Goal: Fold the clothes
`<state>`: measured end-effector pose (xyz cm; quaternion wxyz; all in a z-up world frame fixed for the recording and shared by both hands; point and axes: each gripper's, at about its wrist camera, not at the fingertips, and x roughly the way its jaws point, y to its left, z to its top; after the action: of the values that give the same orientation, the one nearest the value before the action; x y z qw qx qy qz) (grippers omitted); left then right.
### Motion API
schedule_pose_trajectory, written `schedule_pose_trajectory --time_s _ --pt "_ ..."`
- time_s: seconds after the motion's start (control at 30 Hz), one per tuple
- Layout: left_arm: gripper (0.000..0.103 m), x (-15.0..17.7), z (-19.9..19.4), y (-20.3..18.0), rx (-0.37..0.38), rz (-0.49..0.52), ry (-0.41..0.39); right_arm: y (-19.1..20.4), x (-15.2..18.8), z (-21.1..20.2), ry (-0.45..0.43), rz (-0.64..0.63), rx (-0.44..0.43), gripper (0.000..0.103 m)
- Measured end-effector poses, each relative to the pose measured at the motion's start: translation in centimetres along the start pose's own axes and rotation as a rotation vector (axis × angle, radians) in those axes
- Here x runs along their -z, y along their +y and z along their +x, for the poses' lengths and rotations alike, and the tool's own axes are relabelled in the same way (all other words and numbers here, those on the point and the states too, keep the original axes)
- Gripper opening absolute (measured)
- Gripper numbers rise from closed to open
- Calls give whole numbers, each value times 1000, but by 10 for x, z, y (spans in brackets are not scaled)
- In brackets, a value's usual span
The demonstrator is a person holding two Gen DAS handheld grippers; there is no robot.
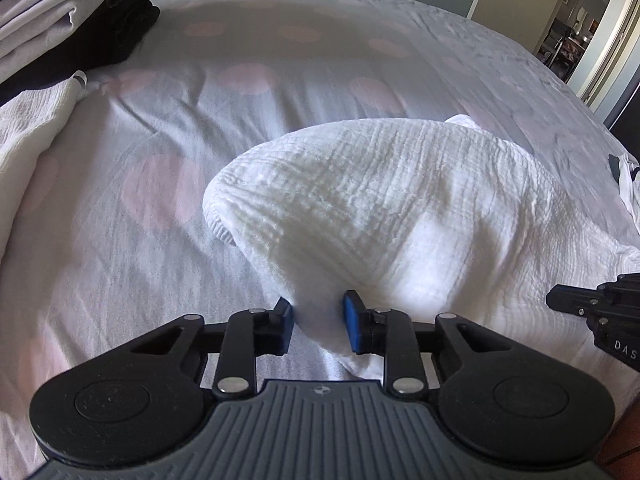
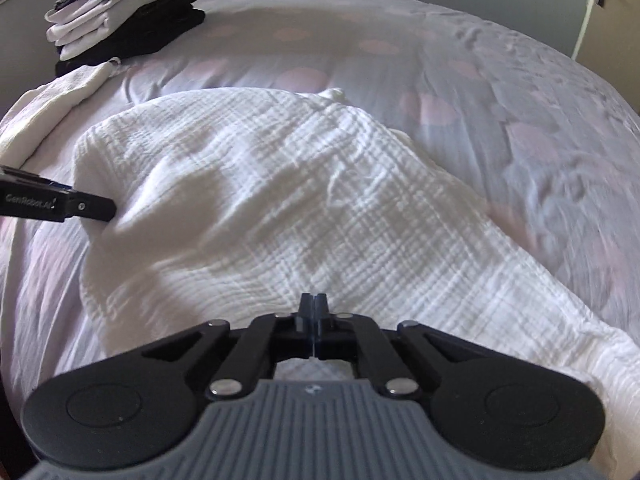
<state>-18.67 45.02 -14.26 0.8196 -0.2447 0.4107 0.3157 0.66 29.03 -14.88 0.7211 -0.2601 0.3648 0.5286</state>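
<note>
A white crinkled garment (image 1: 400,200) lies bunched on the bed, its near edge raised off the sheet. My left gripper (image 1: 318,312) has its blue pads (image 1: 354,320) closed on a fold of that near edge. The right wrist view shows the same garment (image 2: 280,200) spread wide, and the left gripper (image 2: 108,210) meets its left edge. My right gripper (image 2: 314,300) has its fingers pressed together at the garment's near hem, with the cloth drawn up to the tips. In the left wrist view the right gripper (image 1: 554,300) comes in at the garment's right edge.
The bed sheet (image 1: 240,80) is pale with pink dots. A stack of folded clothes (image 2: 128,12) stands at the far left corner, and another white crinkled cloth (image 2: 60,96) lies beside it. A small dark and white item (image 1: 624,176) lies at the right. An open doorway (image 1: 580,20) is beyond.
</note>
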Motion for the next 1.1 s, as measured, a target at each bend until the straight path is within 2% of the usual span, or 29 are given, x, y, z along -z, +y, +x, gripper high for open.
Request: schedule_pose_trajectory --time_s 0.1,0.23,0.37,0.47,0.53,0.6,0.63,0.67,0.7,0.83,0.9,1.0,1.1 --pt "24 2 -9 -5 -56 28 -14 13 2 -13 -23 -8 -42 0" --pt "24 12 -21 -13 -85 53 -7 39 13 -23 9 -3 -102 0" --pt "24 19 -31 -20 -73 62 -13 53 26 -27 22 -17 -79 1" --pt "24 17 -34 -25 -54 70 -35 48 27 -37 1 -2 -58 9" --pt "28 16 -36 -28 -40 74 -49 41 25 -44 -15 8 -36 16" --pt "42 16 -39 -31 -27 79 -63 29 22 -49 -31 11 3 37" --pt "49 15 -40 -33 -21 82 -71 20 20 -52 -39 19 27 40" --pt "62 15 -41 -35 -14 84 -78 11 19 -52 -42 37 47 43" --pt "66 14 -42 -36 -8 86 -85 0 17 -52 -42 63 62 46" --pt "68 12 -40 -46 -2 113 -93 -41 11 -46 -36 203 86 63" --pt "68 10 -32 -52 -28 145 -85 -53 6 -39 -33 245 79 65" --pt "68 9 -24 -53 -74 182 -84 -55 -3 -34 -52 223 80 66" --pt "68 7 -18 -48 -81 181 -68 -39 -5 -34 -52 128 -13 70"
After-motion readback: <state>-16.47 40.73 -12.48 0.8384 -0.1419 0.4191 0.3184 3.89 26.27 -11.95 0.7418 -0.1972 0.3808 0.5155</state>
